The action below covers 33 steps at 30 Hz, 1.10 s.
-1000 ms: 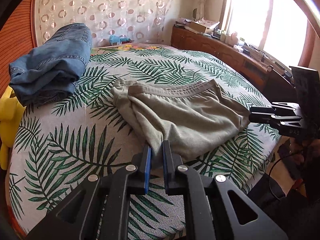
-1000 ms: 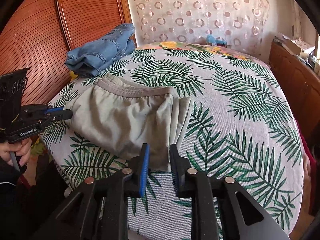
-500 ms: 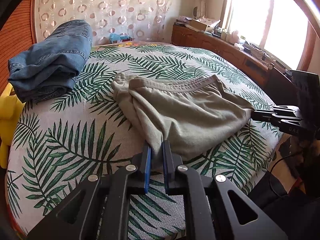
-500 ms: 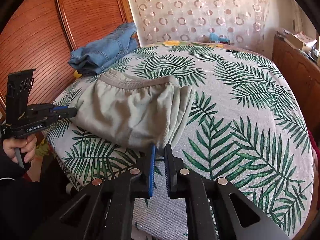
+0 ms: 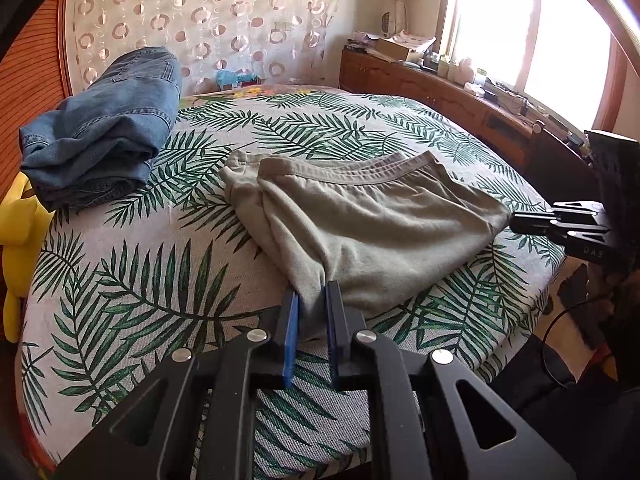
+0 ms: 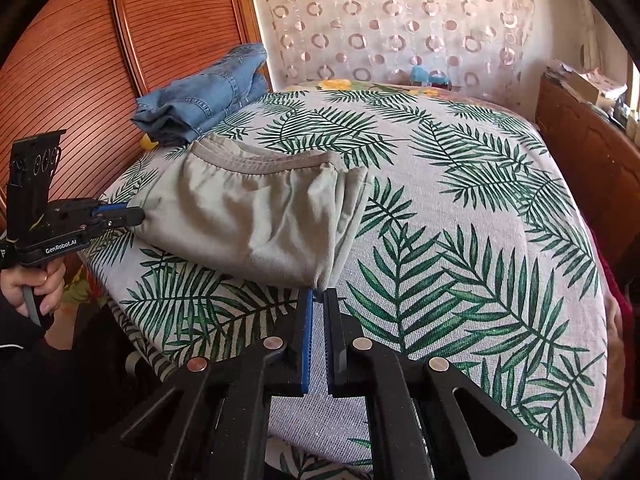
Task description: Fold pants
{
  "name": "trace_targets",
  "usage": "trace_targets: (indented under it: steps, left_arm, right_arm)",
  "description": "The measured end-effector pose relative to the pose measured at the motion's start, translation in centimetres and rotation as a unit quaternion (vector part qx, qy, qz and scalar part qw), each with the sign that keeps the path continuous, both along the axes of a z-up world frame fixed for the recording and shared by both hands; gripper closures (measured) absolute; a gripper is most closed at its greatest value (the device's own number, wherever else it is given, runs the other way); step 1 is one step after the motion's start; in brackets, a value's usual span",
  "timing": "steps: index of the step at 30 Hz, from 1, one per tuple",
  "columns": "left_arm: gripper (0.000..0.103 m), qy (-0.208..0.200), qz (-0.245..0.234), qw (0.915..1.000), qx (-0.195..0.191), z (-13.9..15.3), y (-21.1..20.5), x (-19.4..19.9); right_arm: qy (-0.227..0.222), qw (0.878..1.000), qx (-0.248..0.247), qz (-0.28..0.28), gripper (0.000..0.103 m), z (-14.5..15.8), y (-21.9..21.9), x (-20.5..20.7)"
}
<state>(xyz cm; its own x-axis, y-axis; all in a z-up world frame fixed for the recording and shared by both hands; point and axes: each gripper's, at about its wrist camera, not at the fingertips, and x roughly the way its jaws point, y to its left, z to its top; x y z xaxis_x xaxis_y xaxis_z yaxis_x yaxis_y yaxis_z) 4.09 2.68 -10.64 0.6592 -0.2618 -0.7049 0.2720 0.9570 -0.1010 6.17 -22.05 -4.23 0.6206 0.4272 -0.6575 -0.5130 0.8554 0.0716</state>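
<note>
Grey-green pants (image 5: 372,224) lie folded on the palm-leaf bedspread (image 5: 132,280), waistband toward the far side. My left gripper (image 5: 312,304) is shut on their near corner; cloth fills the gap between its fingers. In the right wrist view the same pants (image 6: 248,216) lie left of centre. My right gripper (image 6: 319,300) is shut on the other near corner. Each gripper shows in the other's view: the right gripper at the right edge (image 5: 520,222), the left gripper at the left edge (image 6: 132,214). Both touch the pants.
Folded blue jeans (image 5: 100,132) lie at the bed's far left by the wooden headboard (image 6: 80,60). A yellow toy (image 5: 16,240) sits at the left edge. A wooden cabinet (image 5: 460,112) with clutter runs under the window on the right.
My right gripper closed from open onto the pants' corner. Both grippers moved a little forward and the pants' near edge is pulled taut between them.
</note>
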Motion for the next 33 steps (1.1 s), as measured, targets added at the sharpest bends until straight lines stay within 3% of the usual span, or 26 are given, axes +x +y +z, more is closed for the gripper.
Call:
trace_targets:
  steps: [2, 5, 7, 9, 11, 17, 29, 30, 31, 33]
  left_arm:
    - [0.082, 0.000, 0.002, 1.0000, 0.003, 0.0, -0.1, 0.1]
    - [0.055, -0.007, 0.008, 0.9999, 0.006, 0.3, -0.1, 0.1]
    - [0.047, -0.011, 0.007, 0.9999, 0.003, 0.6, 0.0, 0.4]
    - [0.024, -0.012, 0.008, 0.9999, -0.003, 0.9, 0.2, 0.8]
    - [0.024, -0.019, 0.009, 0.9997, -0.011, 1.2, 0.4, 1.3]
    - [0.024, -0.034, 0.021, 0.9992, -0.001, 1.9, 0.7, 4.0]
    - [0.024, -0.015, 0.040, 0.9990, 0.015, 0.5, 1.3, 8.2]
    - [0.024, -0.014, 0.041, 0.9989, 0.019, 0.4, 1.3, 8.3]
    - [0.024, -0.013, 0.043, 0.9987, 0.026, 0.2, 1.2, 8.3]
    - [0.024, -0.013, 0.044, 0.9983, 0.036, -0.1, 1.1, 8.4]
  right_arm:
    - [-0.005, 1.000, 0.006, 0.000, 0.100, 0.6, -0.2, 0.1]
    - [-0.016, 1.000, 0.009, -0.007, 0.096, 1.4, -0.7, 0.2]
    - [-0.022, 1.000, 0.010, -0.011, 0.095, 1.9, -0.9, 0.4]
    - [-0.028, 0.999, 0.009, -0.013, 0.095, 2.4, -0.8, 0.8]
    - [-0.034, 0.999, 0.008, -0.012, 0.092, 2.7, -0.4, 1.2]
    - [-0.047, 0.999, 0.014, 0.006, 0.071, 3.2, 1.4, 3.7]
    - [-0.012, 1.000, -0.022, 0.016, 0.071, 1.8, 5.5, 9.9]
    - [-0.014, 0.999, -0.029, 0.016, 0.075, 1.8, 5.8, 10.1]
    - [-0.018, 0.999, -0.033, 0.014, 0.089, 1.8, 6.0, 10.4]
    - [-0.025, 0.999, -0.038, 0.014, 0.096, 2.0, 6.6, 10.9]
